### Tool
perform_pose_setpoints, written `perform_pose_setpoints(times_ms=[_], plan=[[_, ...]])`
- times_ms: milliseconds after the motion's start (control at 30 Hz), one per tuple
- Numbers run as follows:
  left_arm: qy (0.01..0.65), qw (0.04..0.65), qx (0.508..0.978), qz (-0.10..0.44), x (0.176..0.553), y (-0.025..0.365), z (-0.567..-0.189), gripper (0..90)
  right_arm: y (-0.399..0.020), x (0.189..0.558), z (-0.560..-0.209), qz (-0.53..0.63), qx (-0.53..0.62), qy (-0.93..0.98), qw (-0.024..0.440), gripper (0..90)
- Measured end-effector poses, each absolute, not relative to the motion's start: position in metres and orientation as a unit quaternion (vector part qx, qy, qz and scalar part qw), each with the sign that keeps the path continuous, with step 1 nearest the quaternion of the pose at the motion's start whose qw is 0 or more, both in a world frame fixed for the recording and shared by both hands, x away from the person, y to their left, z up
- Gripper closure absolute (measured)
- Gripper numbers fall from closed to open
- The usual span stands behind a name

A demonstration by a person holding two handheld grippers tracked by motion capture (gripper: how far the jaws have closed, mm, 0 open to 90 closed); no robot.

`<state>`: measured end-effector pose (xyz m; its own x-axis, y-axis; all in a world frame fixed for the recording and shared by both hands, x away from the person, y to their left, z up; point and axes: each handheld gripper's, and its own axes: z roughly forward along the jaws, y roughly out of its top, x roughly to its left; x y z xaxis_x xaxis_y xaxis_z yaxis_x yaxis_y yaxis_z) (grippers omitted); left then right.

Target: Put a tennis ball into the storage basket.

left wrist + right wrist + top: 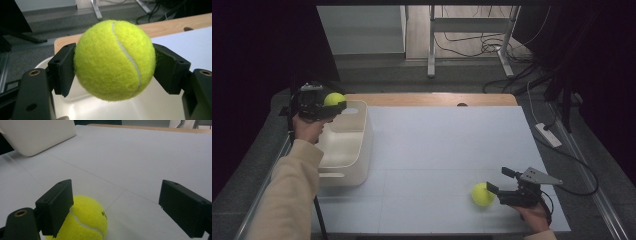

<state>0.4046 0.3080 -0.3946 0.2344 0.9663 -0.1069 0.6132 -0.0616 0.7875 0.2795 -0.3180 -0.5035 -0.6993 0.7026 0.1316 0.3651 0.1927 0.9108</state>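
The left tool is clenched on a ball, its two black jaws pressing the ball's opposite sides across the widest part, and it holds that ball above the far end of the white bin, with the bin's pale inside showing just below the ball in the left gripper view. The step in hand looks like dropping this ball into the bin. To do it well, I judge the left tool should come a little nearer to the bin's middle, so that the ball hangs over the open floor and not over the rim, then sink low before the jaws part, since a felt ball let go from high up is likely to bounce out. The right tool is released, its jaws spread wide and low over the desk. The second ball rests on the desk just ahead of it, against the inner face of the jaw at the left of the right gripper view and well off centre. Before clenching, that tool should shift toward the ball so it sits midway between the jaws, or the ball may roll away.
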Motion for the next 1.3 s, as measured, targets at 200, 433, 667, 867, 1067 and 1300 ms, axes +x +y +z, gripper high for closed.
perform_pose_setpoints(times_ms=[200, 433, 667, 867, 1067, 1300], plan=[[0.579, 0.353, 0.702, 0.219, 0.408, 0.309, -0.401, 26.7, -0.318, 0.28, -0.504, 0.528, 0.353, 0.756, 0.159, 12.1], [0.586, 0.342, 0.7, 0.223, 0.407, 0.31, -0.402, 26.4, -0.318, 0.279, -0.504, 0.528, 0.352, 0.756, 0.159, 12.1], [0.59, 0.348, 0.691, 0.23, 0.405, 0.307, -0.398, 16.4, -0.318, 0.28, -0.505, 0.528, 0.354, 0.756, 0.159, 12.1], [0.578, 0.38, 0.685, 0.226, 0.401, 0.302, -0.392, 7.3, -0.318, 0.28, -0.504, 0.528, 0.353, 0.756, 0.159, 12.1], [0.547, 0.42, 0.691, 0.216, 0.391, 0.294, -0.386, 7.2, -0.318, 0.28, -0.504, 0.53, 0.354, 0.754, 0.16, 12.1], [0.511, 0.44, 0.707, 0.213, 0.382, 0.278, -0.381, 7.5, -0.318, 0.28, -0.503, 0.533, 0.353, 0.753, 0.158, 12.1]])
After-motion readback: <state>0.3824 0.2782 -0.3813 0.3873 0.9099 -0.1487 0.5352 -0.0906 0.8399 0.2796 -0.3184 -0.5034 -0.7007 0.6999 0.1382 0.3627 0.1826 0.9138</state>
